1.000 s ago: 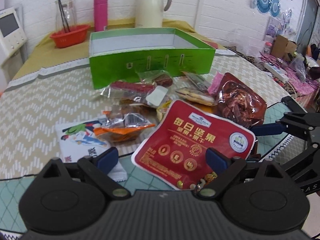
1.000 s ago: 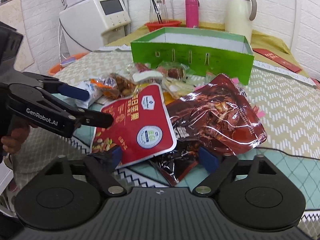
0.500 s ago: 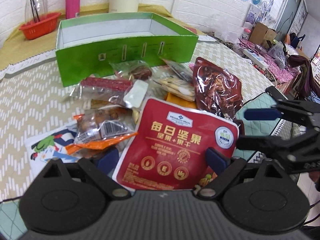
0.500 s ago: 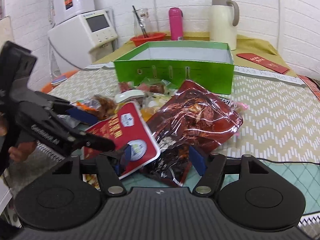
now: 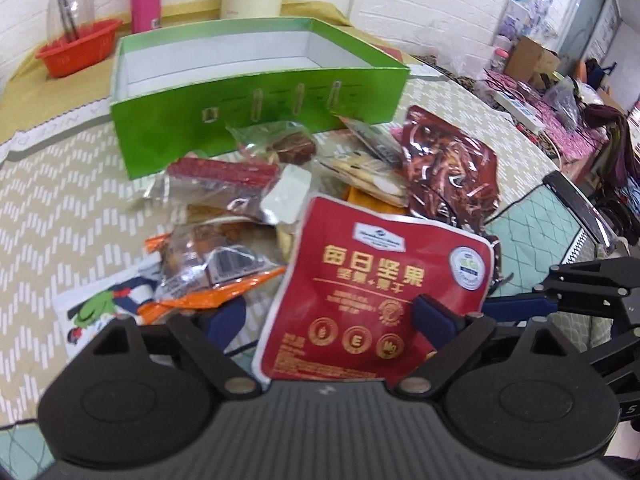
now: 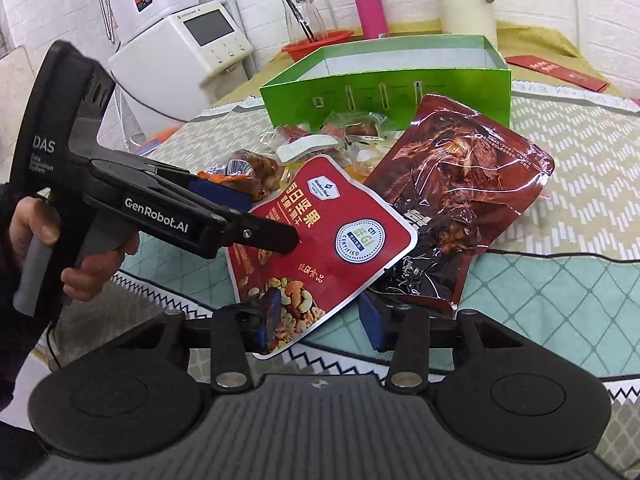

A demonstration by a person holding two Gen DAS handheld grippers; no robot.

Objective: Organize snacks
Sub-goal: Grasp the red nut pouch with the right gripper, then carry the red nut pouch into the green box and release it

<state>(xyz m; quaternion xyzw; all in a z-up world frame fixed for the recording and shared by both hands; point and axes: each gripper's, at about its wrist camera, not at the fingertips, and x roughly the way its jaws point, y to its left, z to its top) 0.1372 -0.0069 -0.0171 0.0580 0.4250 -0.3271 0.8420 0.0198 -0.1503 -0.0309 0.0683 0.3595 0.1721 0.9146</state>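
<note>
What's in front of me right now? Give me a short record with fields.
green box: open, no snacks seen inside
snack pile: loose, in front of the box
red nut pouch: nearest, between both tools
dark red pouch: beside it, partly underneath
left tool: open, astride the pouch
right tool: jaws just closing, pouch corner between them, not pinched

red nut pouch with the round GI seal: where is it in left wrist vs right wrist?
Left wrist: red nut pouch sits low centre, between the left gripper's fingers, seal at its upper right.
Right wrist: red nut pouch is centre-left, turned sideways, its lower corner between the right gripper's fingers.
Shared landmark: green box behind the snack pile.
</note>
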